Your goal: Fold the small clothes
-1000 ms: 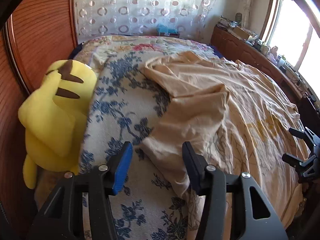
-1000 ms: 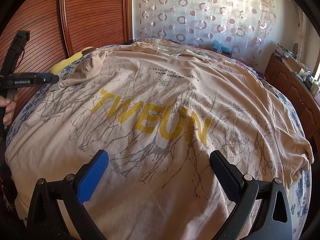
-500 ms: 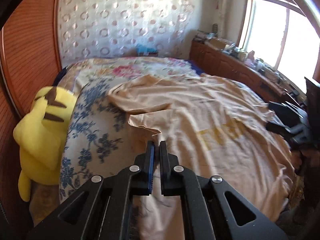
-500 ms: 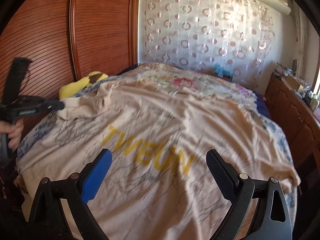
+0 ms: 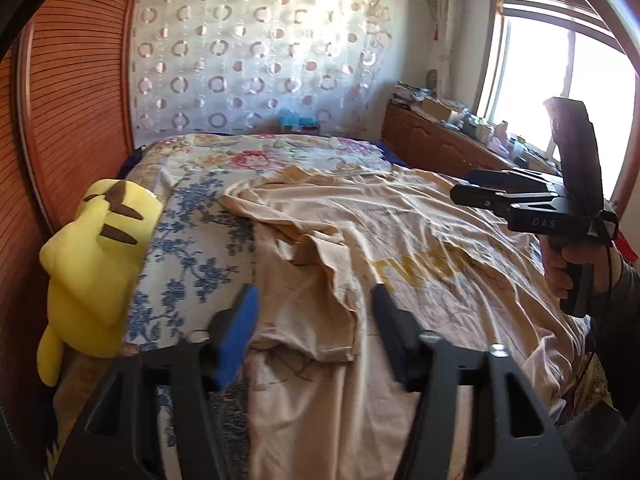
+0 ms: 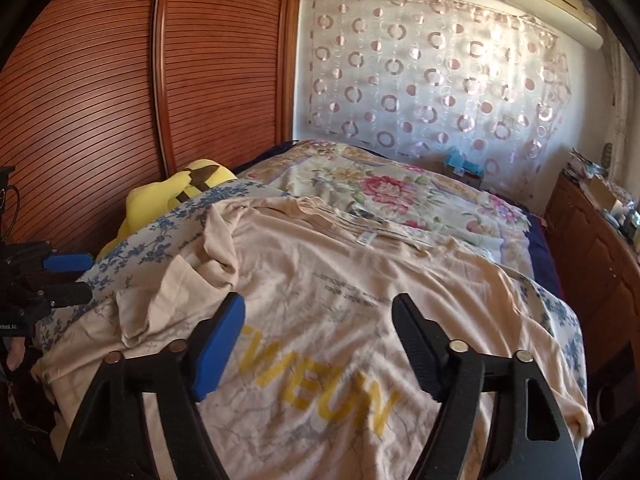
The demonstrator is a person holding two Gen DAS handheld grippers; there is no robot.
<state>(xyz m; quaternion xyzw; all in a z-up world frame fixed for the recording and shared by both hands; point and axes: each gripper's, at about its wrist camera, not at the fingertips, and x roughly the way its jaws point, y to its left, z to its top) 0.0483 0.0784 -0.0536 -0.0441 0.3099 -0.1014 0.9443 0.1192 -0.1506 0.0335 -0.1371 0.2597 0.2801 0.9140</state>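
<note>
A beige T-shirt [image 6: 360, 292] with yellow letters and grey branch print lies spread front-up on the bed; it also shows in the left wrist view [image 5: 400, 240]. Its left sleeve [image 5: 320, 280] is folded in onto the body and lies crumpled. My left gripper [image 5: 316, 320] is open and empty just above that sleeve. My right gripper [image 6: 320, 332] is open and empty above the shirt's printed middle. In the left wrist view the right gripper [image 5: 472, 192] hovers over the shirt's far side, held in a hand.
A yellow plush toy [image 5: 96, 260] sits at the bed's left edge against the wooden wardrobe [image 6: 140, 80]. The floral bedspread [image 5: 192, 248] covers the bed. A wooden sideboard [image 5: 440, 144] with clutter runs under the window on the right.
My left gripper closed on the sleeve, carried it inward over the shirt, then opened and let it drop. My right gripper rose and stayed open.
</note>
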